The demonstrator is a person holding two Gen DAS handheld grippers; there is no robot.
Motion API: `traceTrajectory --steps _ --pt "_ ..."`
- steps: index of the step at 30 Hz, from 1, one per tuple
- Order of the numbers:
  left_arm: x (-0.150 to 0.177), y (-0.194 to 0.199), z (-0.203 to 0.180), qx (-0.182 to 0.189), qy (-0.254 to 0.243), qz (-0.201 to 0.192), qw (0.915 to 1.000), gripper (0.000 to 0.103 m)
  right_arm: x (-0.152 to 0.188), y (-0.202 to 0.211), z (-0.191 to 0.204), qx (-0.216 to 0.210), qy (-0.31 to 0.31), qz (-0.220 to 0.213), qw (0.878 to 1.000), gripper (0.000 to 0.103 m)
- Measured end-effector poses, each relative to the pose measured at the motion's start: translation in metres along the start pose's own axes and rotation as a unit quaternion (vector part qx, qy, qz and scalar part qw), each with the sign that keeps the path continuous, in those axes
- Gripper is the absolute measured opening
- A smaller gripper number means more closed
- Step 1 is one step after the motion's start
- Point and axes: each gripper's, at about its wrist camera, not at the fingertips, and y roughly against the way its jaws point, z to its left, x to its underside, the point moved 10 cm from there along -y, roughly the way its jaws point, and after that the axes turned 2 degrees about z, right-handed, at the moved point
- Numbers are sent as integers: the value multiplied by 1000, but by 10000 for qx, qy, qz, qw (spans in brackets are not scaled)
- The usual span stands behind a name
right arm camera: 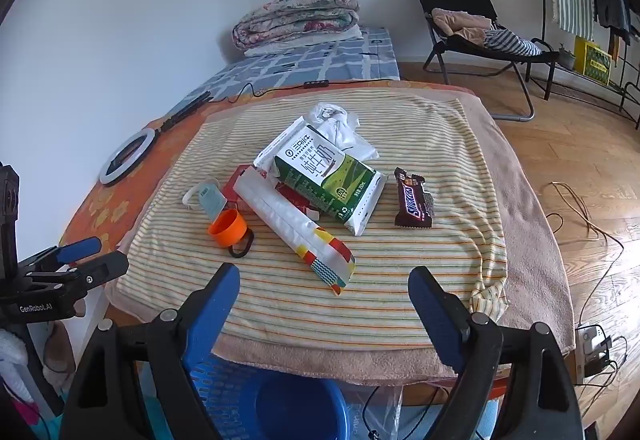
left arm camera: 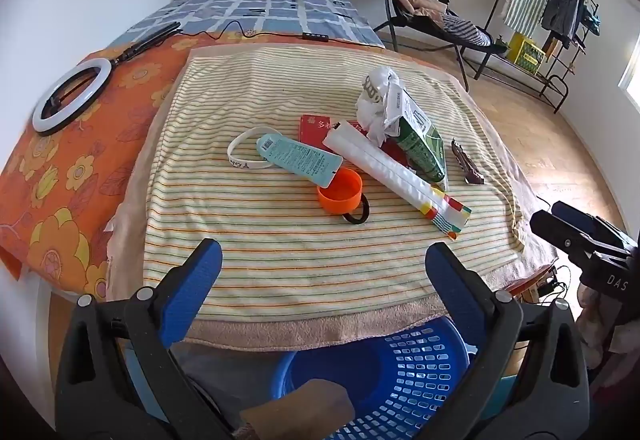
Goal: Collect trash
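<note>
trash lies in 1 loose cluster at mid-frame of both wrist views, on the striped towel (left arm camera: 280, 248) over the table. left gripper (left arm camera: 322, 260) stands fully spread with nothing between its blue pads; right gripper (right arm camera: 322, 286) is also spread and empty. both hover at the near table edge, pitched down toward the pile, apart from every item.

key relation: the long white wrapper (right arm camera: 294, 226) runs diagonally, from upper left to lower right in both views, its patterned end closest to the grippers. in the right wrist view that end sits just above the gap between the fingers, so the right hand looks nearer to it. its long axis is oblique to the jaw line, so a grasp across the narrow width would probably need a wrist roll.

other pieces: milk carton (right arm camera: 328, 178) resting on the wrapper's upper part, snickers wrapper (right arm camera: 414, 200) alone at right, orange cap (left arm camera: 340, 194) left of centre, crumpled paper (left arm camera: 378, 96) behind the carton.

blue basket (left arm camera: 408, 372) sits below the table edge at the bottom of frame, under both grippers. judgement: no item collected yet in view.
</note>
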Motion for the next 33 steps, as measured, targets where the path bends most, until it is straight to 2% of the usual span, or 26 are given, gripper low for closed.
traceTrajectory --steps 33 --pt "6 -2 12 -31 179 42 9998 103 5 -6 -9 140 -83 62 9998 88"
